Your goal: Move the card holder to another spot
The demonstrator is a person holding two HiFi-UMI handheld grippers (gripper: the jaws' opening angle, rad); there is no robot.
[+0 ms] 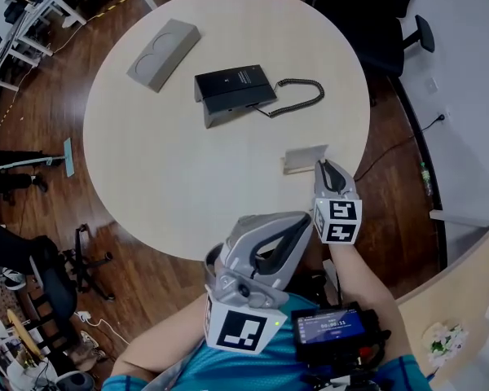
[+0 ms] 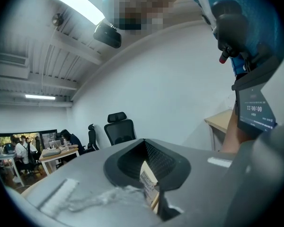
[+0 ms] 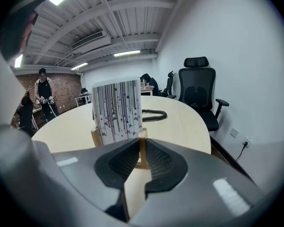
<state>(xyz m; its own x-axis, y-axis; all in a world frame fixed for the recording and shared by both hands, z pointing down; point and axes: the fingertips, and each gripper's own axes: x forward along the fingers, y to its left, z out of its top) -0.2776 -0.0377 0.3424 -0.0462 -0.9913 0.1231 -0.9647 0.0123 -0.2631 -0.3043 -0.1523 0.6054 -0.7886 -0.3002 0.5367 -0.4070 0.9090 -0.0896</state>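
Note:
The card holder (image 1: pixel 301 160) is a small wooden stand with a patterned card (image 3: pixel 117 110) upright in it, near the right edge of the round table (image 1: pixel 171 177). My right gripper (image 1: pixel 324 167) reaches in from the table's near right edge. In the right gripper view its jaws (image 3: pixel 141 150) are pressed on the right end of the wooden base. The holder still rests on the tabletop. My left gripper (image 1: pixel 300 223) is held off the table close to my body, shut with nothing held; in the left gripper view (image 2: pixel 149 176) it points up at the room.
A black desk phone (image 1: pixel 235 90) with a coiled cord (image 1: pixel 300 96) sits at the table's middle back. A grey two-hollow tray (image 1: pixel 163 53) lies at the far left. A black office chair (image 3: pixel 199 96) stands beyond the table's right side. Several people stand far behind.

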